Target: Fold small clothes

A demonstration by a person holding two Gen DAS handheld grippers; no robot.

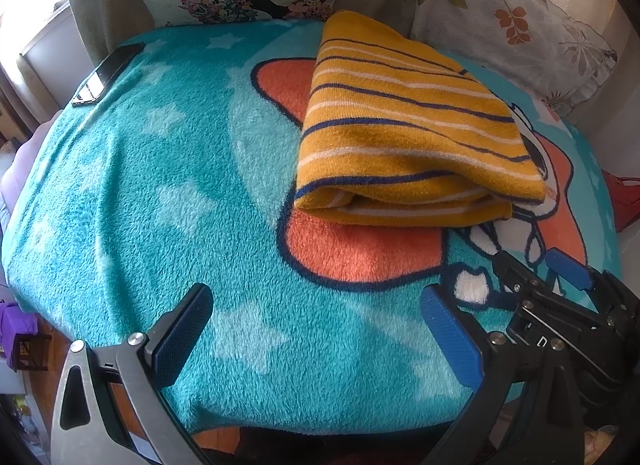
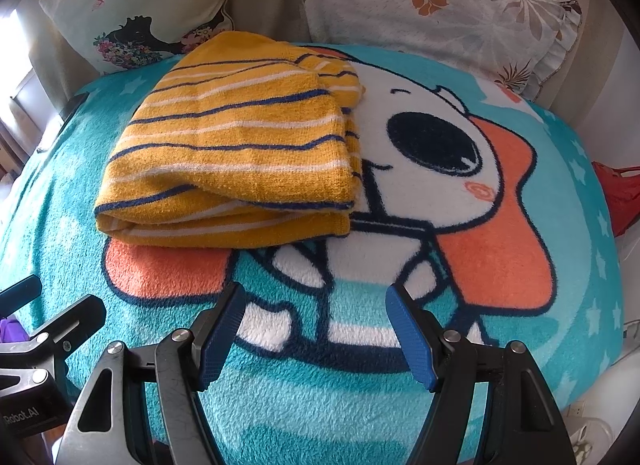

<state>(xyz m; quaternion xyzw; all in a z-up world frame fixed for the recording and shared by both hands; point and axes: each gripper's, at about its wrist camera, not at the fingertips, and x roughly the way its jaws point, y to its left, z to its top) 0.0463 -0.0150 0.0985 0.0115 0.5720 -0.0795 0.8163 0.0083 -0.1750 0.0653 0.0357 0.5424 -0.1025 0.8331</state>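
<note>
One folded mustard-yellow knit garment with navy and white stripes (image 1: pixel 408 125) lies in the upper centre of the left wrist view, on a fluffy teal fleece blanket with a cartoon dog print (image 1: pixel 140 193). Two printed pillows (image 2: pixel 132 13) line the top edge. One flat black phone (image 1: pixel 108 73) sits upper left. The left gripper (image 1: pixel 316 325) and right gripper (image 2: pixel 314 329) hang with jaws wide and empty, over open blanket below the garment's folded edge.
</note>
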